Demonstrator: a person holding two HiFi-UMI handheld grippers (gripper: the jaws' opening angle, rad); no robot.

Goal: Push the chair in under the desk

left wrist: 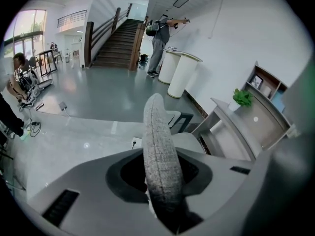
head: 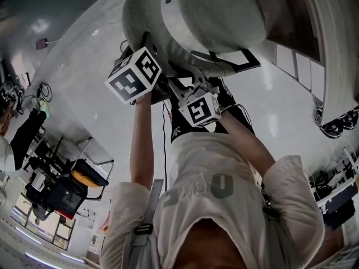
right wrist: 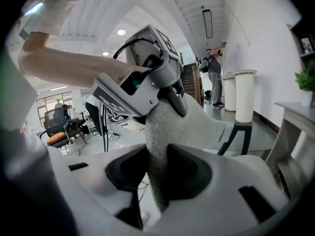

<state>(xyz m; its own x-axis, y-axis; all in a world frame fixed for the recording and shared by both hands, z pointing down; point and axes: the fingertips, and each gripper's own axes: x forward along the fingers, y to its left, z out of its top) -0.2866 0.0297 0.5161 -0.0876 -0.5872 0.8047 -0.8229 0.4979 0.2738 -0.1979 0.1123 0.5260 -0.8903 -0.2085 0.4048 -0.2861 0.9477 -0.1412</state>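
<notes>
Chair [head: 219,15] is located on the glossy floor [head: 84,60], its grey seat near the desk [left wrist: 246,127], which is seen ahead and to the right from the left gripper view. Left gripper [left wrist: 162,173] is clamped on the top edge of the fabric backrest [left wrist: 160,146], with the fabric pinched between both pads. Right gripper [right wrist: 157,171] is likewise pinched onto the same edge, just beside the left one. Containers: an open shelf box [left wrist: 263,85] is noted on the tabletop, with a small framed item inside, details too small to tell; a green plant [left wrist: 242,97] is held in a white pot [right wrist: 306,100] on the same tabletop. Markings: black-and-white square patterns are carried on both marker cubes [head: 133,74]; the lettering on the person's shirt [head: 219,186] is only partly seen and not read.
</notes>
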